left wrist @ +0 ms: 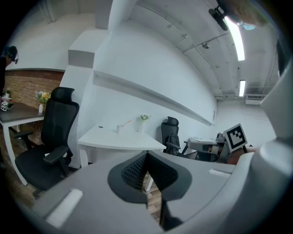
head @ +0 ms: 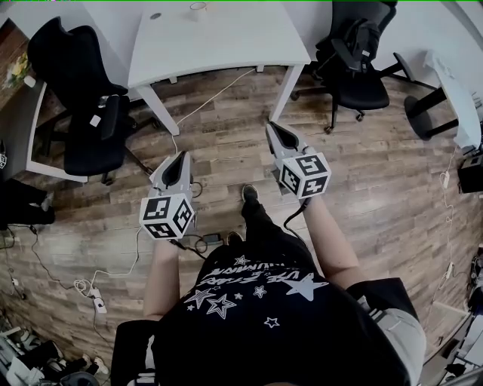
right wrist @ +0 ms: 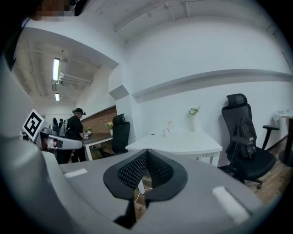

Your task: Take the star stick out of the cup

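Note:
A small white cup (head: 198, 7) stands at the far edge of a white table (head: 219, 38), well ahead of both grippers. In the left gripper view the cup (left wrist: 118, 129) holds a thin pinkish stick (left wrist: 126, 123) that leans right. The right gripper view shows the same cup (right wrist: 166, 132) and stick (right wrist: 169, 124); its tip is too small to make out. My left gripper (head: 179, 158) (left wrist: 146, 157) and right gripper (head: 273, 130) (right wrist: 146, 153) hang over the wooden floor, short of the table. Both are shut with nothing between the jaws.
A vase with flowers (right wrist: 195, 114) stands next to the cup. Black office chairs (head: 90, 113) (head: 358, 53) flank the table. Cables (head: 90, 286) lie on the floor at the left. Another desk (head: 453, 90) is at the right. A person (right wrist: 73, 130) stands far off by a brick wall.

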`<state>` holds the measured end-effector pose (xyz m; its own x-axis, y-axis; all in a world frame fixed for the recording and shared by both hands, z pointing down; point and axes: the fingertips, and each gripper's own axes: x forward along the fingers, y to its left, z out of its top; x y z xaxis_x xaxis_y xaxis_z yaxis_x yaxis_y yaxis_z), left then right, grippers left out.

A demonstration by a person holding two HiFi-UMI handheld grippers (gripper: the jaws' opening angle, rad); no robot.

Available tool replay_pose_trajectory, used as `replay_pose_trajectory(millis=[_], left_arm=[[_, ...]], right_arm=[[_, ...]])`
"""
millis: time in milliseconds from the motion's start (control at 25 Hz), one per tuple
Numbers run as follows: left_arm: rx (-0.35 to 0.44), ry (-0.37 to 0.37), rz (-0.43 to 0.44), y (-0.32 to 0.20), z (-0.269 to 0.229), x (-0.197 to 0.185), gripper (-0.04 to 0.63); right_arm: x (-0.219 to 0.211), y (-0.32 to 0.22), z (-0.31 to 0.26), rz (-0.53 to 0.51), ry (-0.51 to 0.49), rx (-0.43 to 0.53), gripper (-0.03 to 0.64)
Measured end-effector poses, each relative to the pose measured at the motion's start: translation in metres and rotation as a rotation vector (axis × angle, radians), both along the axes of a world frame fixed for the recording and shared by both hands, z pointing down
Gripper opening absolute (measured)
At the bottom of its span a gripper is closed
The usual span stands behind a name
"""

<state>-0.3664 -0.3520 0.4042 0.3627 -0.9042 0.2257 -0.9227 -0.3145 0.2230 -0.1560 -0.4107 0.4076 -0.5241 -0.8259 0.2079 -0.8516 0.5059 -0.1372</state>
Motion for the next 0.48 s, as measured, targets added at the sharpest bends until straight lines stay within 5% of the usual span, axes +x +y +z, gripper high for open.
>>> replay_pose_trajectory(millis=[480], left_arm=[[0.01,-0.022,-0.047,-0.12,-0.001,0.01,0.003]], right_arm=[[0.015,-0.137,-0.001,-0.029,-0.038,0.009,0.017]])
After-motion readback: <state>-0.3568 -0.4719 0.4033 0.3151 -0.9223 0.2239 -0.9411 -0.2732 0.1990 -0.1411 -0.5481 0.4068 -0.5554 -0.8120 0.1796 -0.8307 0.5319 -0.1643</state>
